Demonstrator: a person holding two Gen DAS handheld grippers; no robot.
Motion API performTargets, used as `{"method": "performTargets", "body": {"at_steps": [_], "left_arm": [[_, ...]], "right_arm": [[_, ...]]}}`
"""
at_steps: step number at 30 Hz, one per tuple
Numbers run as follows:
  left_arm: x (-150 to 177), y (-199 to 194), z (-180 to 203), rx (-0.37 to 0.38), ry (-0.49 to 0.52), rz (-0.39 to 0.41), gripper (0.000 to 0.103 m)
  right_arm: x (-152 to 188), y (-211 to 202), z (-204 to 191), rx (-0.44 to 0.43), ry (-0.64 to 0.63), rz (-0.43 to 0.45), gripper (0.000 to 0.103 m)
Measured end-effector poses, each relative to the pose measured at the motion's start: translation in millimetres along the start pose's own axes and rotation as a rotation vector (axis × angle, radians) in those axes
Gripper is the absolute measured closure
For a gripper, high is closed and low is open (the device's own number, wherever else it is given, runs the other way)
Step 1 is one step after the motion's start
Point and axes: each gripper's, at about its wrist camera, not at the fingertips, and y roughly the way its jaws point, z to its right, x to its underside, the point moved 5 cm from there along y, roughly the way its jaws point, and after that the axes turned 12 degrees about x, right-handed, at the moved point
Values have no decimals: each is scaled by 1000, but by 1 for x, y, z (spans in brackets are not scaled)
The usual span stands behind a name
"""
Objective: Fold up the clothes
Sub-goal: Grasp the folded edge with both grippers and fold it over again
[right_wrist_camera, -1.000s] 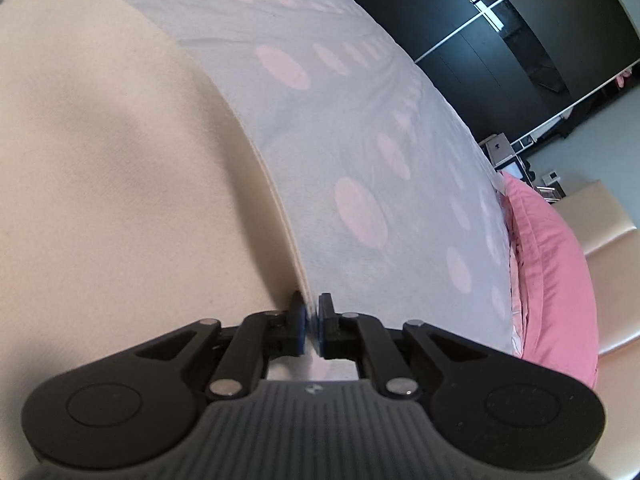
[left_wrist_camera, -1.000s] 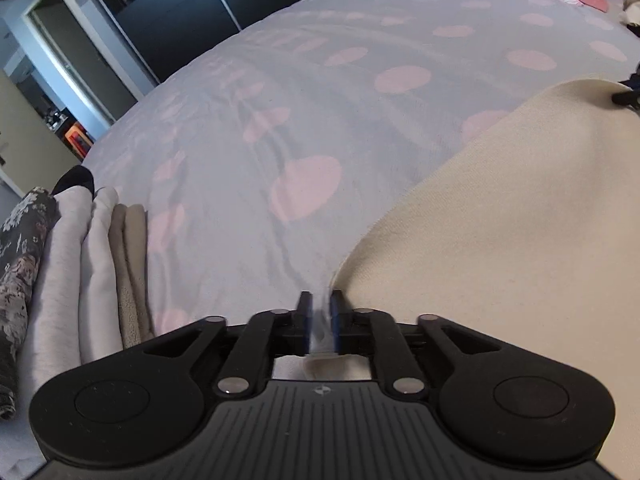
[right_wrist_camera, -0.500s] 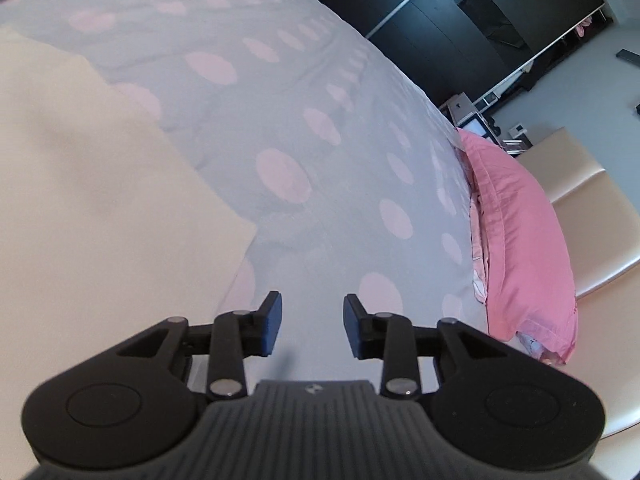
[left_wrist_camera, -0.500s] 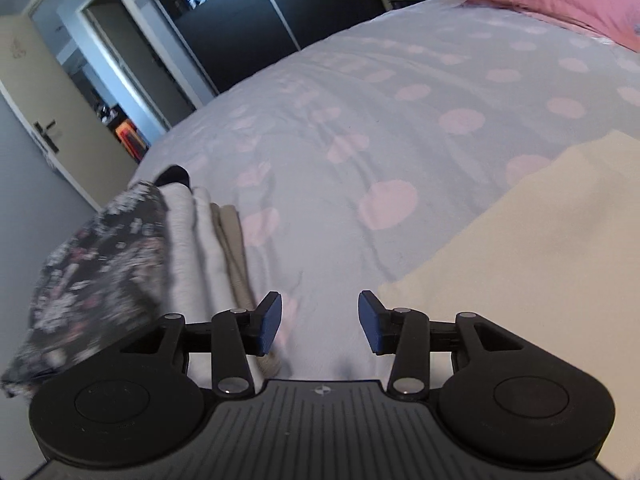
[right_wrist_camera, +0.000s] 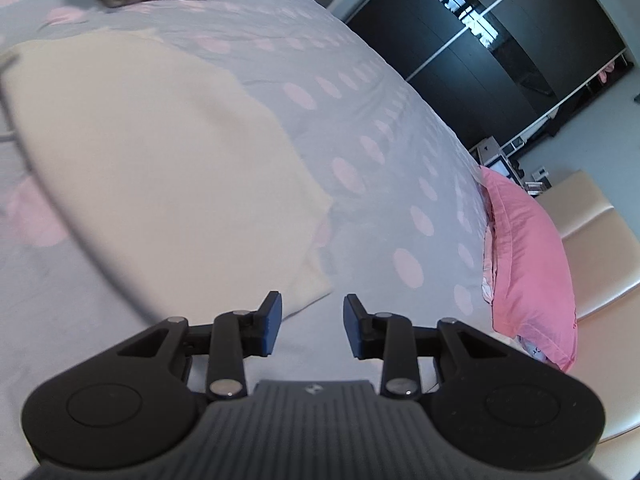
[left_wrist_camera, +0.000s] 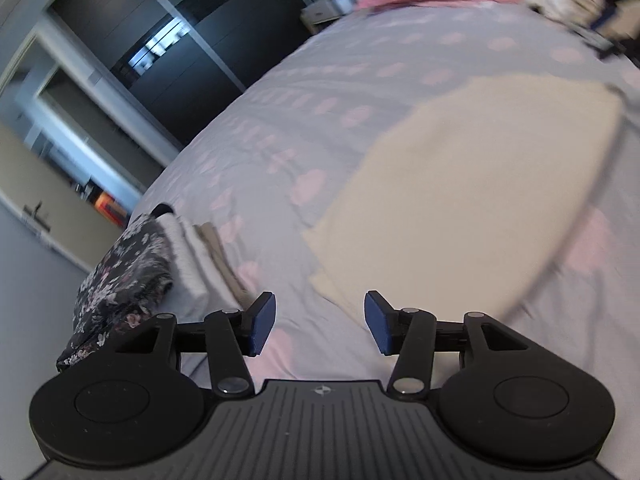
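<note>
- Left tongs are spread wide with nothing between the blue pads, just hanging over the bed.
- Right tongs same deal, gaping and holding nothing.
- Cream cloth lies flat on the bed, ahead and a bit right of the left tongs; its near corner is just beyond the right pad, not touching.
- From the right tongs the cloth sits ahead and to the left, near edge just past the left pad.
- Folded stack with a dark floral piece sits ahead-left of the left tongs.
- Pink pillow is off to the right of the right tongs.
- Left view is pretty blurry.
</note>
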Motion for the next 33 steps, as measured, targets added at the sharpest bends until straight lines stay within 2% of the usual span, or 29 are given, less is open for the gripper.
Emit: {"method": "performTargets", "body": {"at_steps": [4,10,13,16,20,22,25,27,28,30,33], "left_arm": [[18,2,39,6,133,-26,56],[42,31,75,-24,319,-88,56],[47,45,85,-34,390,-104,56],[47,56,88,-63,442,-86,56],[48,73,94,-47,513,-94,56],[52,82,93,-69,540,-103,56],[54,93,87,-99,532,-111,56],[50,96,81,-101,496,-116,56],[48,96,80,-100,479,-118,60],[43,93,76,-88,438,-104,74],[35,84,66,-58,343,-76,91]], "right_arm": [[12,-18,-27,-1,-77,37,66],[27,-20,-66,37,-264,109,62],[33,-16,-82,56,-361,146,56],[38,-12,-99,76,-459,182,52],[45,-3,-116,108,-567,219,52],[46,5,-118,133,-592,221,52],[48,17,-120,171,-630,226,54],[49,25,-122,193,-652,227,59],[48,28,-121,185,-643,216,67],[48,31,-122,186,-643,207,76],[49,29,-122,204,-637,197,82]]}}
